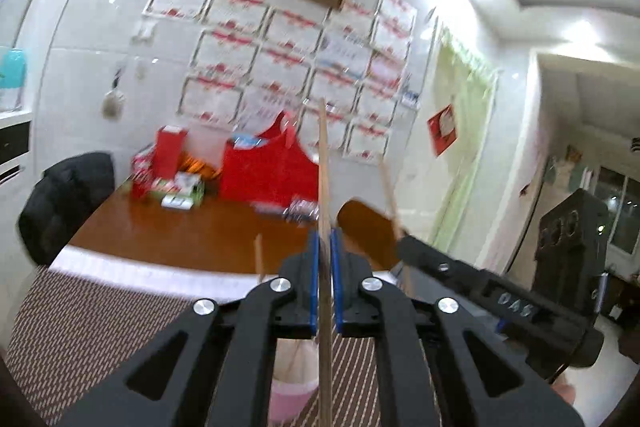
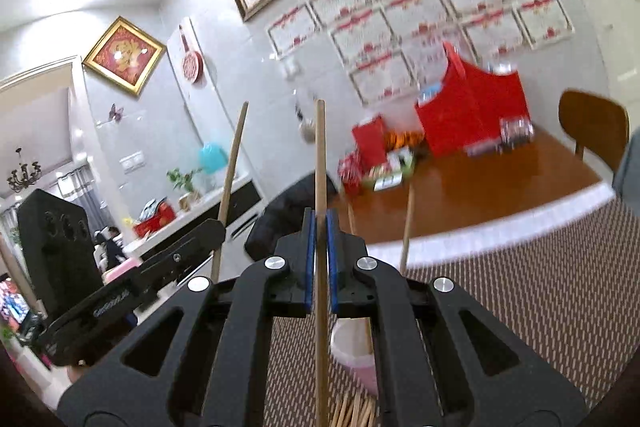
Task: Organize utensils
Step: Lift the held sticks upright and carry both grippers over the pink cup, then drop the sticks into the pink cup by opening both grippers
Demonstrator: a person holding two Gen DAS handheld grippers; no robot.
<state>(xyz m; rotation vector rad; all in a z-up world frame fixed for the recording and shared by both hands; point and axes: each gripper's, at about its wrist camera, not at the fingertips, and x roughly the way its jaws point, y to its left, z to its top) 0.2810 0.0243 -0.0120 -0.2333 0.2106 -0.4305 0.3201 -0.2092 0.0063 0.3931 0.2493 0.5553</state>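
My left gripper (image 1: 325,239) is shut on a wooden chopstick (image 1: 323,163) that stands upright between its blue pads. My right gripper (image 2: 320,223) is shut on another wooden chopstick (image 2: 320,155), also upright. A pink and white cup (image 1: 294,379) stands below the left gripper with chopsticks in it; it also shows in the right wrist view (image 2: 354,351). A bundle of loose chopsticks (image 2: 354,413) lies at the bottom of the right wrist view. The right gripper shows at the right of the left wrist view (image 1: 412,247), and the left gripper at the left of the right wrist view (image 2: 212,231).
A striped brown mat (image 1: 100,311) covers the near table (image 1: 168,227). Red bags and boxes (image 1: 272,167) stand at the far end by the wall. A black jacket on a chair (image 1: 64,203) is at the left, a wooden chair (image 2: 592,127) at the right.
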